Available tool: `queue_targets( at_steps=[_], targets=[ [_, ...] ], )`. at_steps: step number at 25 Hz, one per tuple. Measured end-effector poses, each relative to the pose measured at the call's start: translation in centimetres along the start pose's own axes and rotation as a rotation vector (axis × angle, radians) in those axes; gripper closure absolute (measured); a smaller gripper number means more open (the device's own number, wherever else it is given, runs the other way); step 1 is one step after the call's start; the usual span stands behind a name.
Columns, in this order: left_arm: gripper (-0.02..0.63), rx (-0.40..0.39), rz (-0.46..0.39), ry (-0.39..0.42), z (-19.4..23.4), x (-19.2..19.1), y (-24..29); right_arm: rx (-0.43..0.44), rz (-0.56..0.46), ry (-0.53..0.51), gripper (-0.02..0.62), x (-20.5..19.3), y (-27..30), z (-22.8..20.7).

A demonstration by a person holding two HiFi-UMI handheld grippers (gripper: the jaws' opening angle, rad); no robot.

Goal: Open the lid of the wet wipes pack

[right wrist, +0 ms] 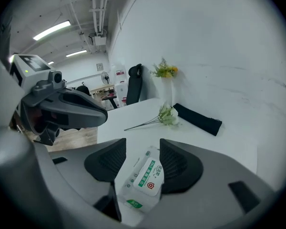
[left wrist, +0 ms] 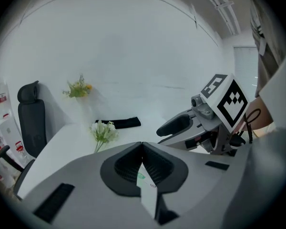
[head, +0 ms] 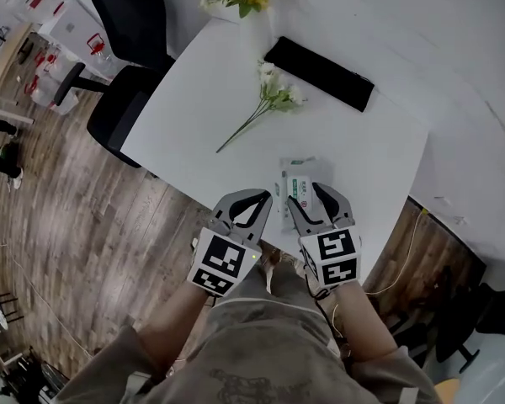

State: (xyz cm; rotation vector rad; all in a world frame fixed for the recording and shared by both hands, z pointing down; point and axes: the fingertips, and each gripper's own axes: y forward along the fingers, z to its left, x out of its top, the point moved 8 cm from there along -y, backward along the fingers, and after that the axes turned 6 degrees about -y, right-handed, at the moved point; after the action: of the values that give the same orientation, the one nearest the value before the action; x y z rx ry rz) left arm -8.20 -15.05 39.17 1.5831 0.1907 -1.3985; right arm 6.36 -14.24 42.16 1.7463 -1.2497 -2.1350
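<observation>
The wet wipes pack lies flat near the front edge of the white table, its green and white lid label facing up. My right gripper hovers over the pack's near end, open. In the right gripper view the pack shows between the spread jaws of my right gripper, and the pads do not touch it. My left gripper is just left of the pack with its tips together, shut on nothing. The left gripper view shows my left gripper with a sliver of the pack beyond.
A white flower stem lies mid-table. A black flat pouch and a vase of yellow flowers stand at the far side by the wall. A black office chair is at the table's left, over wooden floor.
</observation>
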Motion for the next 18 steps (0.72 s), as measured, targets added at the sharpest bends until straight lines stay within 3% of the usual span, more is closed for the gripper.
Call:
queue_targets(
  at_steps=[13, 18],
  targets=[
    [0.589, -0.09, 0.151, -0.124, 0.7, -8.2, 6.8, -0.018, 0.12, -0.032, 0.364, -5.9, 6.4, 1.3],
    [0.589, -0.118, 0.23, -0.134, 0.3, -11.0, 9.0, -0.024, 0.136, -0.03, 0.365, -7.4, 7.4, 1.3]
  ],
)
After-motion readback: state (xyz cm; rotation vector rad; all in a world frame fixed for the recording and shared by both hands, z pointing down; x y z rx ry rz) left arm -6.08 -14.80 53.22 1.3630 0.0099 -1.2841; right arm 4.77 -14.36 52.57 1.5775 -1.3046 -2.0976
